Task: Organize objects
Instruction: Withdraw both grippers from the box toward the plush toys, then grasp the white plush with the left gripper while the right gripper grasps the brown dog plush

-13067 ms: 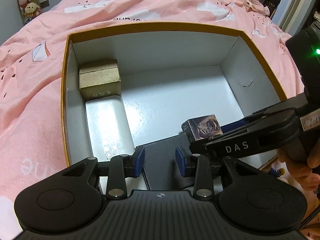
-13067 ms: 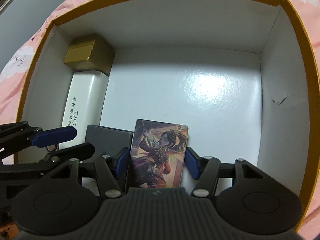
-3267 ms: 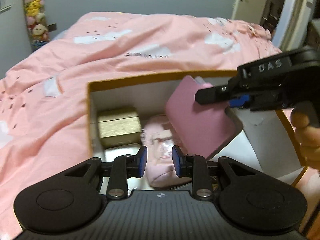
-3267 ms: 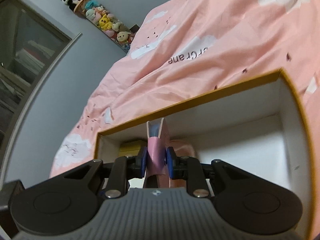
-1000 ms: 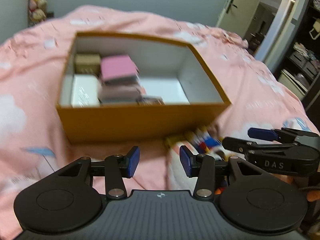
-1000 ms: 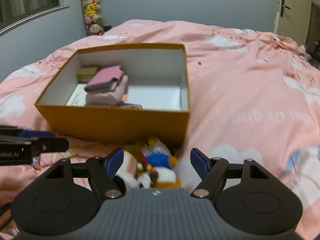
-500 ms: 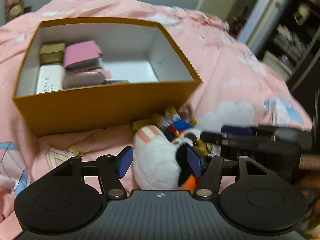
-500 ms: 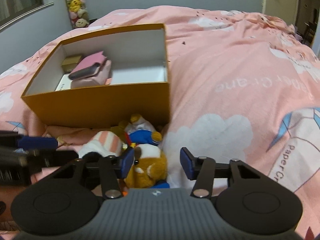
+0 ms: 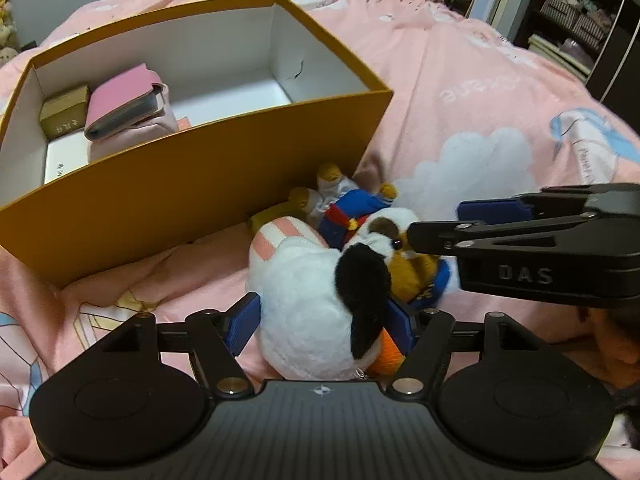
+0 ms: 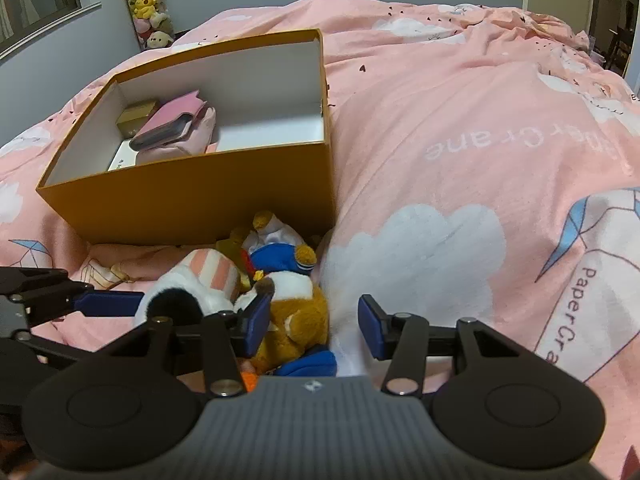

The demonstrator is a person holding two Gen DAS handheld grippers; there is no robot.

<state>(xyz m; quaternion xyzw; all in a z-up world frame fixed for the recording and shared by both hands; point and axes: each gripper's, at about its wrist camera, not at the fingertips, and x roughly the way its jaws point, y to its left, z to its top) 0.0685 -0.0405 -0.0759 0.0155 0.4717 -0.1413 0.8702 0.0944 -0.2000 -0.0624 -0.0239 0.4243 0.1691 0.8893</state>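
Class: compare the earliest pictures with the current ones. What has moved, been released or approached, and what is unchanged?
Both grippers left the box. The pink wallet, earlier held by the right gripper, now lies inside. The left gripper, jaws just opening, straddles the white plush; the right, jaws just closing, straddles the brown plush. The gold box stayed put.

Left wrist view: aimed steeply down from close above plush toys point(image 9: 320, 300), orange box point(image 9: 192, 184) beyond. Right wrist view: same downward pitch, set slightly right. Shared: plush toys point(image 10: 280, 300), orange box point(image 10: 200, 200), pink bedspread point(image 10: 460, 140).
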